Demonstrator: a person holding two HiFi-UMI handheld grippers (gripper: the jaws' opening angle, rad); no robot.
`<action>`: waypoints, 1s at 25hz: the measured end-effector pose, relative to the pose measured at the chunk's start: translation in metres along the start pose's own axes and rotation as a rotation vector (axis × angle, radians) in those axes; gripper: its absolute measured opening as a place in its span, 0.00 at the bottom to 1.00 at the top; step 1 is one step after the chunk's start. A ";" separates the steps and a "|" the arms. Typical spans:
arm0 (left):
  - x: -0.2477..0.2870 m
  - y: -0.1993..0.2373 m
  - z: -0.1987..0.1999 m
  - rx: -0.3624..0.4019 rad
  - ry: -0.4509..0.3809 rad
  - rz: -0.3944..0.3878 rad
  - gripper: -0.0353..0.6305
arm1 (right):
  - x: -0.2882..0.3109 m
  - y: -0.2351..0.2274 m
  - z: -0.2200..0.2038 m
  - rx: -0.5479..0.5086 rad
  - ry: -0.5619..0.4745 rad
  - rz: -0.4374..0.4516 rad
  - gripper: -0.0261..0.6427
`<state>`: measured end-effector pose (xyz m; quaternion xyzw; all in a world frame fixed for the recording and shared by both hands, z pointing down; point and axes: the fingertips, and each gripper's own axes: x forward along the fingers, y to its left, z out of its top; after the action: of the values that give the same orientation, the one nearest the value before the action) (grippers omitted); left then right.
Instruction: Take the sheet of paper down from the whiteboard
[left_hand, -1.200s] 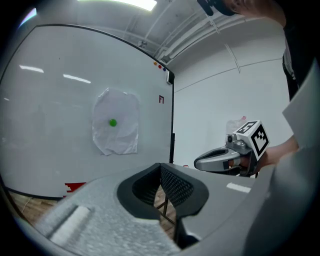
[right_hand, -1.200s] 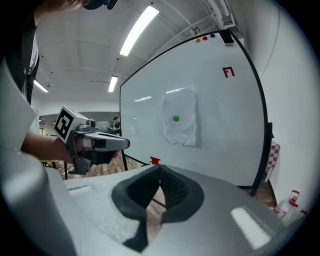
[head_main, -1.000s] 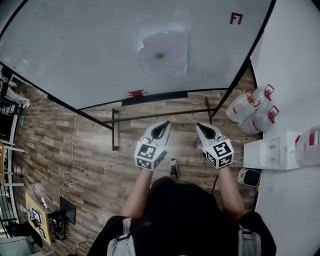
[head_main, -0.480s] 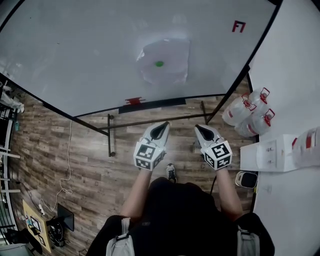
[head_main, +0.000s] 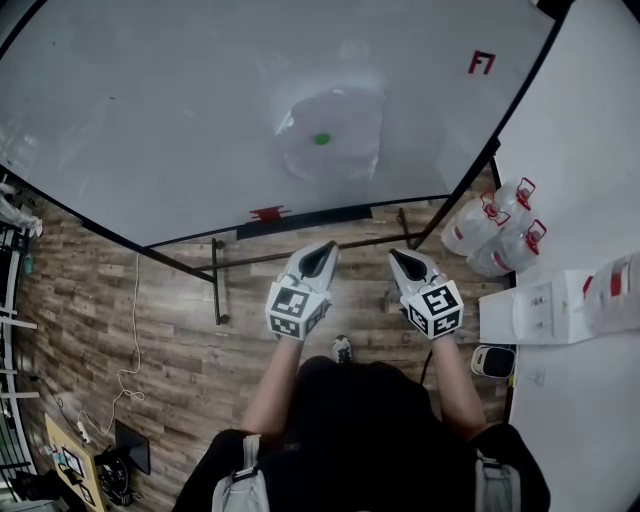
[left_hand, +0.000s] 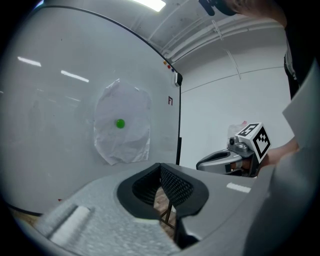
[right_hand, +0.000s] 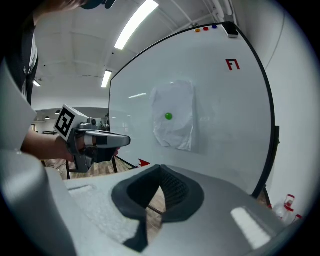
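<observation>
A crumpled white sheet of paper (head_main: 332, 135) hangs on the whiteboard (head_main: 180, 110), pinned by a green round magnet (head_main: 321, 139). The sheet (left_hand: 122, 130) and magnet (left_hand: 120, 123) lie ahead in the left gripper view, and the sheet (right_hand: 174, 120) also shows in the right gripper view. My left gripper (head_main: 323, 254) and right gripper (head_main: 398, 259) are held side by side in front of me, short of the board and below the sheet. Both are shut with nothing between their jaws.
The whiteboard stands on a black metal frame (head_main: 220, 285) over a wood floor. Large plastic water jugs (head_main: 495, 225) stand at the right by a white wall and a white cabinet (head_main: 535, 305). A red mark (head_main: 481, 63) sits at the board's upper right.
Both grippers and I have moved closer to the whiteboard; the sheet sits lower and larger in the head view. The jaws stay shut.
</observation>
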<state>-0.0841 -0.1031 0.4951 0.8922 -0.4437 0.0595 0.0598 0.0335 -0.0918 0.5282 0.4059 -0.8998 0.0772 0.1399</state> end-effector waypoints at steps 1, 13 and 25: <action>0.000 0.003 0.001 0.000 -0.003 0.001 0.07 | 0.003 0.000 0.001 -0.003 0.000 0.001 0.04; 0.002 0.029 0.005 -0.001 -0.029 0.006 0.07 | 0.027 0.004 0.009 -0.027 0.000 0.004 0.04; 0.007 0.039 0.005 0.004 -0.021 -0.005 0.07 | 0.036 0.001 0.008 -0.020 0.010 -0.005 0.04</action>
<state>-0.1106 -0.1327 0.4929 0.8941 -0.4418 0.0509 0.0533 0.0087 -0.1186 0.5315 0.4066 -0.8987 0.0699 0.1486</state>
